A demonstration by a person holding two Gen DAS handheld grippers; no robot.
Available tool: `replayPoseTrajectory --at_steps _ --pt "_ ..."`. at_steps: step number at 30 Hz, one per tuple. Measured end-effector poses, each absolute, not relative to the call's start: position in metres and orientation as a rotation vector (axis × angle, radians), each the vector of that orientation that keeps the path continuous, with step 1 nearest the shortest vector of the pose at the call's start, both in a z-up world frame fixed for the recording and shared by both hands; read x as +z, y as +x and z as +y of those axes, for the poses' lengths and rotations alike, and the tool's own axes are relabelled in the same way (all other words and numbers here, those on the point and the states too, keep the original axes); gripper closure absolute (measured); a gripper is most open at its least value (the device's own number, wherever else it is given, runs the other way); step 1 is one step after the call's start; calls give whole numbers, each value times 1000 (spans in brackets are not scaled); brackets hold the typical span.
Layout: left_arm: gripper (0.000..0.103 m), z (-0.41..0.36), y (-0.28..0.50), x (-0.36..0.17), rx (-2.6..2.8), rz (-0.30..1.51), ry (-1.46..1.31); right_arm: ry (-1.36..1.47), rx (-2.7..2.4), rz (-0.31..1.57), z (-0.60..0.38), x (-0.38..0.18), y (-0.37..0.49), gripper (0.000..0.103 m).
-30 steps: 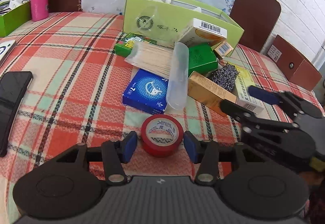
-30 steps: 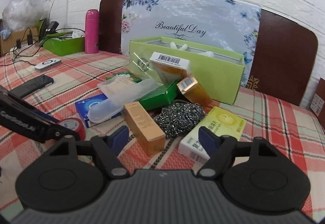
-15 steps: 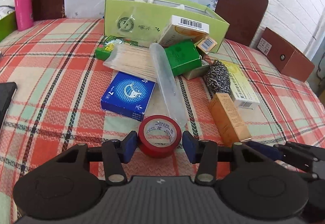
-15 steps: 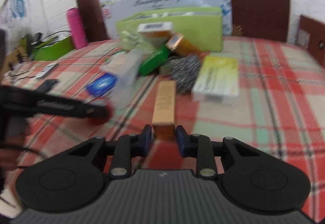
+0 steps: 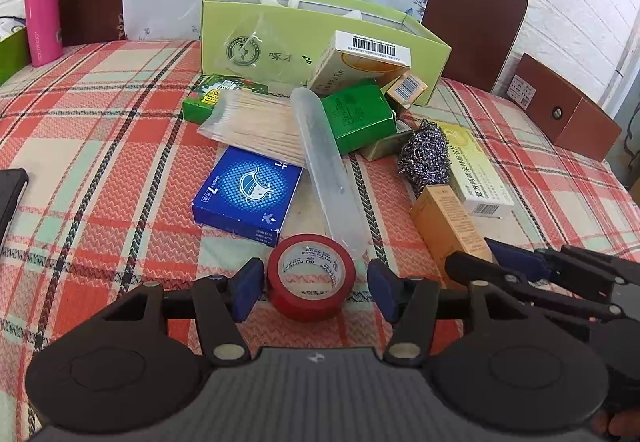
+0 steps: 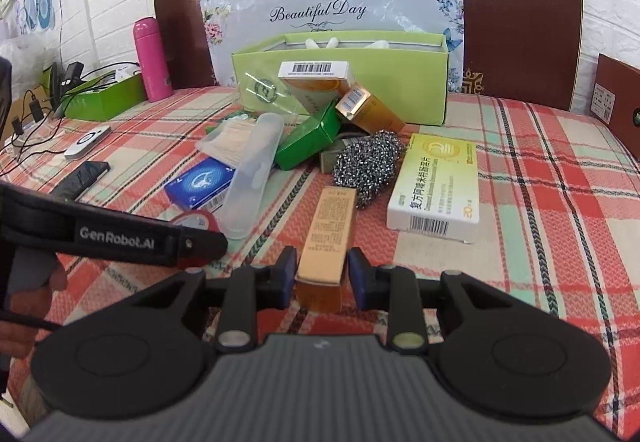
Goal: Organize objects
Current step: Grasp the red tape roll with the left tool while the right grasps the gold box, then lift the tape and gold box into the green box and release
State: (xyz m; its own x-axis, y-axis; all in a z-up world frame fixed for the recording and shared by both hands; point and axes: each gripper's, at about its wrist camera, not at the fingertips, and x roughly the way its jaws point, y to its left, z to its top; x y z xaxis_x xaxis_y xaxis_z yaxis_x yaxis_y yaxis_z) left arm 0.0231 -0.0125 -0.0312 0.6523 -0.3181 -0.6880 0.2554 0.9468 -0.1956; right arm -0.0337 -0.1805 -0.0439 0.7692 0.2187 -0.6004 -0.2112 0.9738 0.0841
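left gripper [image 5: 314, 288] wide open around the red tape roll [image 5: 311, 276], left pad touching or nearly so, right pad apart. right gripper [image 6: 322, 276] narrow, pads either side of the near end of the tan box [image 6: 328, 238], small gaps, contact unclear. only right view shows white device [image 6: 87, 141], cables and green tray [image 6: 106, 97] far left. only left view shows brown box [image 5: 568, 107] whole. green open box [image 5: 316, 29] at back holds white items, can't tell what. clutter pile lies outside it on plaid cloth [image 5: 100, 145].
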Motion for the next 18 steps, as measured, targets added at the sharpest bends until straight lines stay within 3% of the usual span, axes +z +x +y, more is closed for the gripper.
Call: replayPoseTrajectory --at_steps 3,9,12,18 --pt "53 -10 23 -31 -332 798 -74 7 220 656 -178 -45 -26 76" --pt "49 -12 25 -32 -317 788 -79 21 188 674 -178 -52 -15 76" --pt "54 -18 24 -33 -316 780 -29 40 181 690 -180 -57 -14 76" --pt "54 -20 13 -29 -371 774 37 51 185 690 -183 -56 -20 79"
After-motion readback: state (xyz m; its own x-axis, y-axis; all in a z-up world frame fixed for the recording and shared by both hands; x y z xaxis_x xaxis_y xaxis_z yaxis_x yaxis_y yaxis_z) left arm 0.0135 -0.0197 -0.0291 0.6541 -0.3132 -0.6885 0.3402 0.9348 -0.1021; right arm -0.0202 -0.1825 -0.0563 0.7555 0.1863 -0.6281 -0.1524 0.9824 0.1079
